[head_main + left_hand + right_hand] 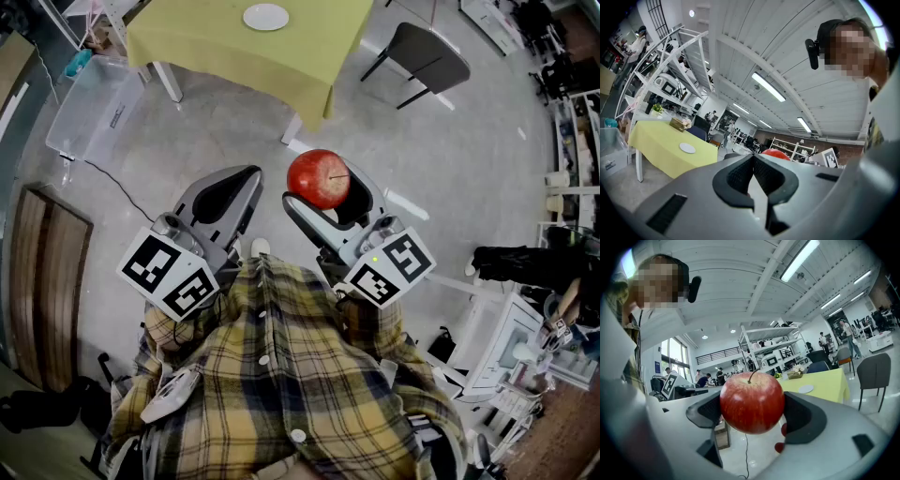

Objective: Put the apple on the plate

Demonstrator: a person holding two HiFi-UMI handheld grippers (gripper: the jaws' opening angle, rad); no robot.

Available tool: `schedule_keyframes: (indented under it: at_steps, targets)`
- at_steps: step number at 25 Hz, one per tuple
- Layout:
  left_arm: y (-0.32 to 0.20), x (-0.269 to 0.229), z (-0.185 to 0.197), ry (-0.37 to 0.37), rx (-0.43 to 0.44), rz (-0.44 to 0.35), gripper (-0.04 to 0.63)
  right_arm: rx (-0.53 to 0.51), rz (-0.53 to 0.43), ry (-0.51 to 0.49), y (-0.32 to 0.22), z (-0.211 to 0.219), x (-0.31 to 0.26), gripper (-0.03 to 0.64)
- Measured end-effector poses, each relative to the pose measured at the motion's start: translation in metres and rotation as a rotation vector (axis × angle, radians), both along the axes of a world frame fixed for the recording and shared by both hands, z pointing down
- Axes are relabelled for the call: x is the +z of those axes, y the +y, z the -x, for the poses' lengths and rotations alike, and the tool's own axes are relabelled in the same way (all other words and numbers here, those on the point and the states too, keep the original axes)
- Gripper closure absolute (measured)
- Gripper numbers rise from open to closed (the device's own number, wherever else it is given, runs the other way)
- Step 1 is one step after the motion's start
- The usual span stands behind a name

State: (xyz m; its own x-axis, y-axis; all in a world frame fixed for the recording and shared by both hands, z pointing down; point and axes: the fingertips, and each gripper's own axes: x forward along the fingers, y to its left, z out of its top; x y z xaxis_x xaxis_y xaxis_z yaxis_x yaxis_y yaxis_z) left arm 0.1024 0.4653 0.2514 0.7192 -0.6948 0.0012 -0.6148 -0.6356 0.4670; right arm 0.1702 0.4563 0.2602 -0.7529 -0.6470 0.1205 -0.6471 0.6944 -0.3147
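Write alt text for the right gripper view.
A red apple is clamped between the right tongs, stem up. Beyond it, a white plate sits on a yellow table, with a grey chair to the right.

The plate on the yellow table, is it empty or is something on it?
Empty: the plate shows only bare white; the apple is clamped in the right gripper, away from it.

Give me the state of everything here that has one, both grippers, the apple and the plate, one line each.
apple: held in the air, stem up, not yet on the plate
right gripper: shut on the apple, jaws wide apart
left gripper: shut, nothing between its jaws
plate: empty, lying flat on the yellow table
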Motion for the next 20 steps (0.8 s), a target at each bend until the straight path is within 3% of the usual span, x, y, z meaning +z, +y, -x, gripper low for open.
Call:
schedule_keyframes:
  at_steps: [20]
  targets:
    - [0.003,0.002,-0.029,-0.013,-0.012,-0.007,0.588,-0.012,-0.02,-0.006,0.003,-0.029,-0.004,0.236]
